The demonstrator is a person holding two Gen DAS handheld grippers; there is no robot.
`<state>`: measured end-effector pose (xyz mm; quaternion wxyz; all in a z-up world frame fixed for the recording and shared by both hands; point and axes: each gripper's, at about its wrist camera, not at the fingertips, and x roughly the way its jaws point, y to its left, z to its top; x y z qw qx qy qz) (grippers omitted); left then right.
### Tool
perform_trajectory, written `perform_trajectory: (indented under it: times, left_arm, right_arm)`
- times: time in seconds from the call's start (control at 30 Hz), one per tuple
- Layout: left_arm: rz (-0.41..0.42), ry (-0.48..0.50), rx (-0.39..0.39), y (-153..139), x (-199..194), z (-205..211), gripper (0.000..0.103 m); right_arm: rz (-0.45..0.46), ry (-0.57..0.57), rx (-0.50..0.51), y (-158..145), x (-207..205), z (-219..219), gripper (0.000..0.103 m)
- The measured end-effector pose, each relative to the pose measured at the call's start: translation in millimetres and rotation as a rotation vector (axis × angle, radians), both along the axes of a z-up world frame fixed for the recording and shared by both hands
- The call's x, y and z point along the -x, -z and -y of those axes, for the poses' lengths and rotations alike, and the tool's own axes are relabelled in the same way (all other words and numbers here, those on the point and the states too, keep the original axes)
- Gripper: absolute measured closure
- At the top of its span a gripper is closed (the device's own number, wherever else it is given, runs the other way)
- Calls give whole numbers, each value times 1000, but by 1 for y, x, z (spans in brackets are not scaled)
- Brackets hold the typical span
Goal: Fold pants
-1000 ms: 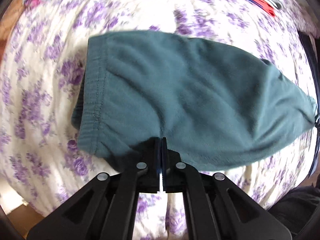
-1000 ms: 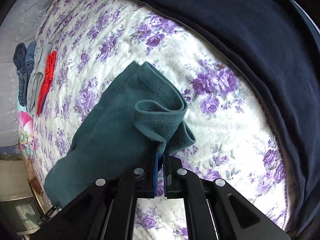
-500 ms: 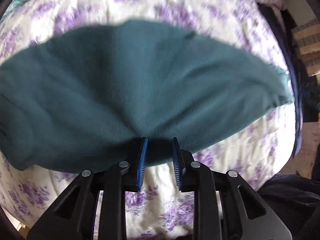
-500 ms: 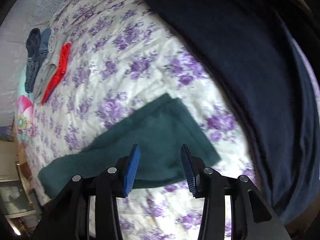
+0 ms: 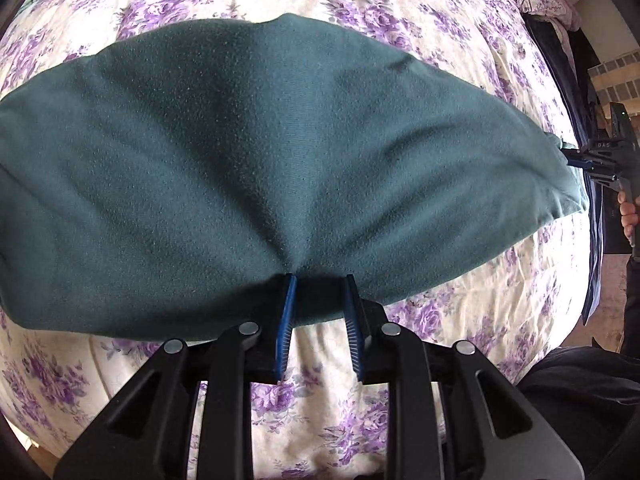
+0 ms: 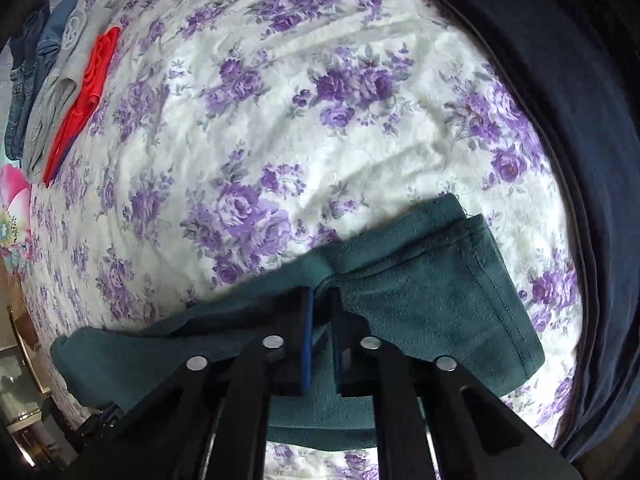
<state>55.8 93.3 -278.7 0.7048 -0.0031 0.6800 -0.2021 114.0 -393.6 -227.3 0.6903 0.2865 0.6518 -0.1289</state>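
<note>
The teal fleece pants (image 5: 280, 140) lie spread across the bed and fill most of the left wrist view. My left gripper (image 5: 320, 280) points down at their near edge, jaws a little apart, with a bunch of cloth pressed between the blue pads; creases fan out from that spot. In the right wrist view the hemmed leg end of the pants (image 6: 440, 300) lies folded double. My right gripper (image 6: 321, 292) is closing on a raised ridge of that cloth. The right gripper (image 5: 576, 160) also shows at the pants' far right tip, with a hand (image 5: 628, 212) holding it.
The bed carries a white quilt with purple flowers (image 6: 320, 120). Folded clothes lie in a row at its far left: a red piece (image 6: 88, 92), grey ones (image 6: 60, 92) and denim (image 6: 24, 80). A dark navy blanket (image 6: 580, 120) covers the right side.
The pants went from hanging bunched in both grippers to lying flat. My left jaws parted slightly around thicker cloth. My right gripper let go, shifted along the leg end and shut again.
</note>
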Motion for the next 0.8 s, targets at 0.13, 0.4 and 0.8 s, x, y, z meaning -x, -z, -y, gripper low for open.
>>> perform_trajectory:
  times: [0.13, 0.4, 0.8]
  left_arm:
    - [-1, 5, -5, 0, -1, -1, 80]
    - [-7, 5, -4, -1, -2, 4, 80]
    - [115, -283, -9, -46, -50, -91, 77]
  right_arm:
    - [72, 49, 22, -18, -1, 7, 97]
    - [0, -9, 44, -6, -19, -3, 85]
    - [287, -647, -105, -90, -113, -241, 65]
